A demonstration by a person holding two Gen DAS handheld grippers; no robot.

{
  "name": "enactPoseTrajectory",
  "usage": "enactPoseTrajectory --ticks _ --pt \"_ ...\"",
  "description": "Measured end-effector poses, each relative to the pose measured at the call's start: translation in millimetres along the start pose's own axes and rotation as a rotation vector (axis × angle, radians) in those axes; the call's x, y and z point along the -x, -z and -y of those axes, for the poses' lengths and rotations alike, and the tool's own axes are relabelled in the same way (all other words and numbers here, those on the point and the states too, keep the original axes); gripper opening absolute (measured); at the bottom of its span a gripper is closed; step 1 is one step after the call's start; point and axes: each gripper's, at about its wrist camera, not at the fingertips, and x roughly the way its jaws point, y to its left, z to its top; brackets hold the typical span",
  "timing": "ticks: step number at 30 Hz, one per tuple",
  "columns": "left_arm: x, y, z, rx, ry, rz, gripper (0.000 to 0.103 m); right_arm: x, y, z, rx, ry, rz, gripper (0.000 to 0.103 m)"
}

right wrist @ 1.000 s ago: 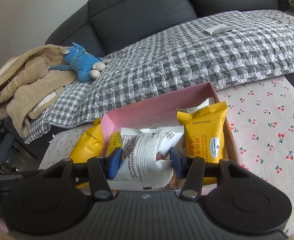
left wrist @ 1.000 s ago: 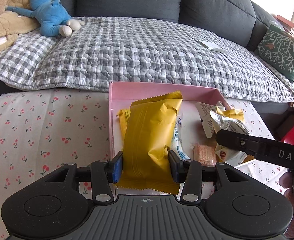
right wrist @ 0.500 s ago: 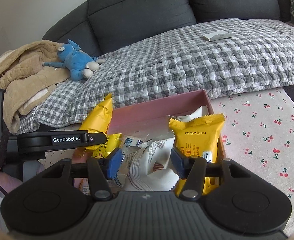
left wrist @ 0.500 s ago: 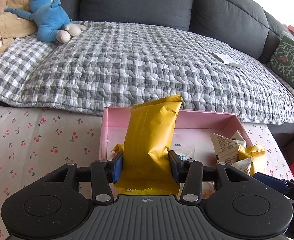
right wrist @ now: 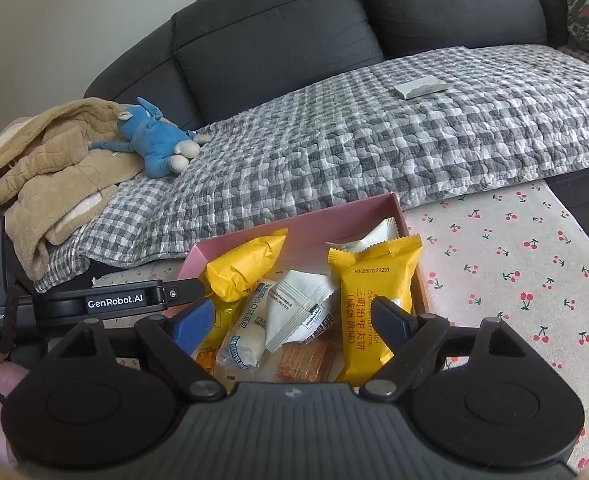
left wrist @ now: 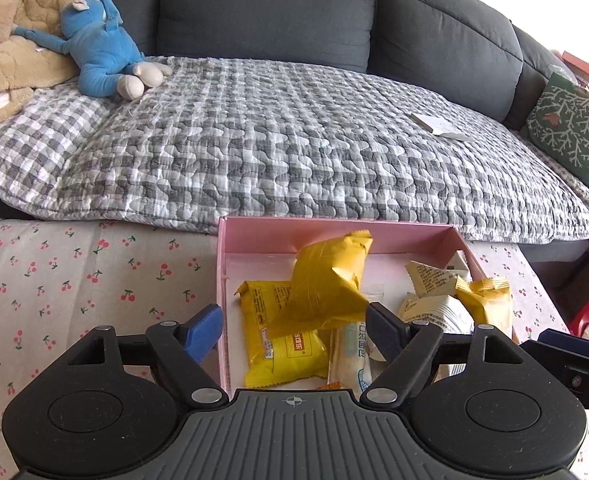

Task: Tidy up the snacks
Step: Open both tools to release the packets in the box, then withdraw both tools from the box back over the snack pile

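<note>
A pink box (left wrist: pixel 334 234) on the cherry-print table holds several snack packets. My left gripper (left wrist: pixel 294 330) is open just above its near left side. A yellow packet (left wrist: pixel 326 284) lies tilted on another yellow packet (left wrist: pixel 290 354) in the box, free of the fingers. My right gripper (right wrist: pixel 290 322) is open over the box (right wrist: pixel 318 226); a white packet (right wrist: pixel 298 314) lies loose between its fingers. An upright yellow packet (right wrist: pixel 374 292) leans at the box's right wall. The yellow packet by the left gripper also shows in the right wrist view (right wrist: pixel 242 268).
A grey checked quilt (left wrist: pixel 294 140) covers the dark sofa behind the table. A blue plush toy (left wrist: pixel 102 48) and a beige blanket (left wrist: pixel 10 40) lie at its left. A small white pack (left wrist: pixel 438 124) and a green cushion (left wrist: pixel 570 132) lie at its right.
Both grippers have opened. The left one let go of the yellow packet, which dropped into the box. The right one let go of the white packet.
</note>
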Motion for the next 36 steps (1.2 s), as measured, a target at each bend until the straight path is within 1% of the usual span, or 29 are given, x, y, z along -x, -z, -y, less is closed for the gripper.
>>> enactPoseTrajectory --ticks 7,14,20,23,26,32,36 --pt "32.9 25.0 -8.9 0.006 0.031 0.015 0.088 19.1 11.4 -4.1 0.015 0.000 -0.004 0.091" --pt "61.1 54.1 -14.5 0.003 0.035 0.014 0.092 32.0 26.6 -11.8 0.064 0.026 -0.019 0.094" --pt "80.4 81.8 -17.5 -0.002 0.041 0.011 0.094 45.2 38.0 -20.4 0.102 0.027 -0.014 0.096" --pt "87.9 92.4 -19.9 0.004 0.052 0.009 0.095 50.8 42.8 -22.5 0.121 0.030 -0.003 0.099" --pt "94.4 102.9 -21.0 -0.001 0.061 0.018 0.098 53.3 49.1 -22.8 0.137 0.039 0.005 0.100" --pt "99.8 128.7 -20.6 -0.038 0.083 0.029 0.099 56.6 65.5 -20.2 0.155 0.046 0.012 0.103" --pt "100.0 145.6 -19.7 -0.073 0.072 0.010 0.099 60.7 73.7 -18.8 0.192 0.055 0.013 0.103"
